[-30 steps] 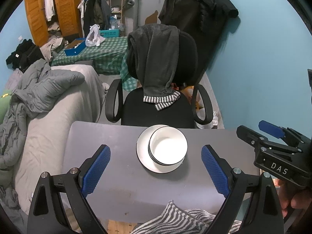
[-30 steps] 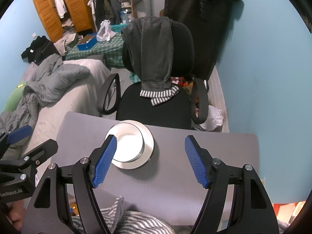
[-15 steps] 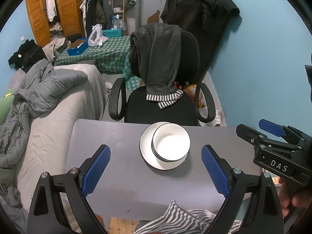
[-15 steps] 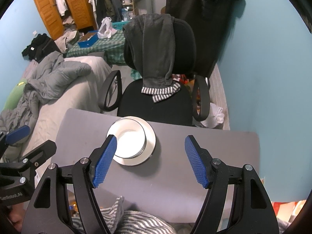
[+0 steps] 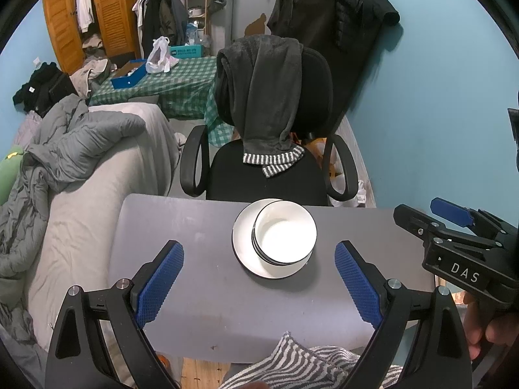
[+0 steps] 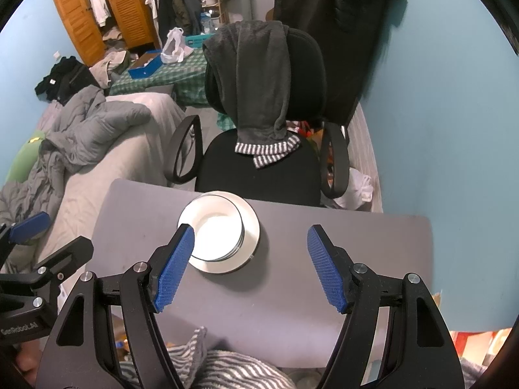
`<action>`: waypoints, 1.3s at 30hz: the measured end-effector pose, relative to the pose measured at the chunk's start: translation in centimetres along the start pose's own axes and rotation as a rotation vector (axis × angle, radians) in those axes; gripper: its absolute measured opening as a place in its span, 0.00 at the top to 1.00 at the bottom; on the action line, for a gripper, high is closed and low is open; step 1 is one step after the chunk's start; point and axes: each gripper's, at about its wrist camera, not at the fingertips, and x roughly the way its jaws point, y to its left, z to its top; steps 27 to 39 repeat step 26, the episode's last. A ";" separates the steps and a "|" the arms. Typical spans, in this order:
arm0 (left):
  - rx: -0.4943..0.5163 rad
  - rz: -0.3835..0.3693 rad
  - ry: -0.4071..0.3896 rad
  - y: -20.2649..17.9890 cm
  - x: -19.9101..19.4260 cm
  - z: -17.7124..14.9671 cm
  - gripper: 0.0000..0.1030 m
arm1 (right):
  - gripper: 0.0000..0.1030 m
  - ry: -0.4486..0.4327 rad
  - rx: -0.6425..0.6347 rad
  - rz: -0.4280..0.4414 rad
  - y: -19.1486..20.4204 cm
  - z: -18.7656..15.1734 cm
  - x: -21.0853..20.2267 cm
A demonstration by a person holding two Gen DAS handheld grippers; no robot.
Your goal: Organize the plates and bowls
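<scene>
A stack of white bowls with dark rims [image 5: 283, 231] sits on a white plate [image 5: 241, 244] at the far middle of the grey table [image 5: 201, 295]. The stack also shows in the right wrist view [image 6: 215, 231] on the plate [image 6: 251, 230]. My left gripper [image 5: 259, 275] is open and empty, held above the table short of the stack. My right gripper [image 6: 249, 262] is open and empty, above the table just right of the stack. Each gripper shows at the edge of the other's view.
A black office chair [image 5: 269, 162] draped with a dark garment stands right behind the table. A grey bed with a duvet [image 5: 71, 168] lies to the left. The blue wall [image 5: 438, 113] is on the right. Striped cloth [image 5: 308, 366] lies at the near edge.
Both grippers have drawn back and risen a little from the stack, which now looks slightly smaller and farther. Both stay open. The bowls and plate have not moved.
</scene>
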 end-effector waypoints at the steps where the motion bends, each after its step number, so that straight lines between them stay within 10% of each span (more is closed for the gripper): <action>1: 0.000 0.001 0.001 0.1 0.0 0.0 0.07 | 0.31 -0.001 -0.001 0.000 0.0 0.0 0.0; 39: 0.005 -0.019 0.013 -0.1 0.5 0.5 0.07 | 0.31 0.015 -0.001 0.003 -0.1 -0.2 0.6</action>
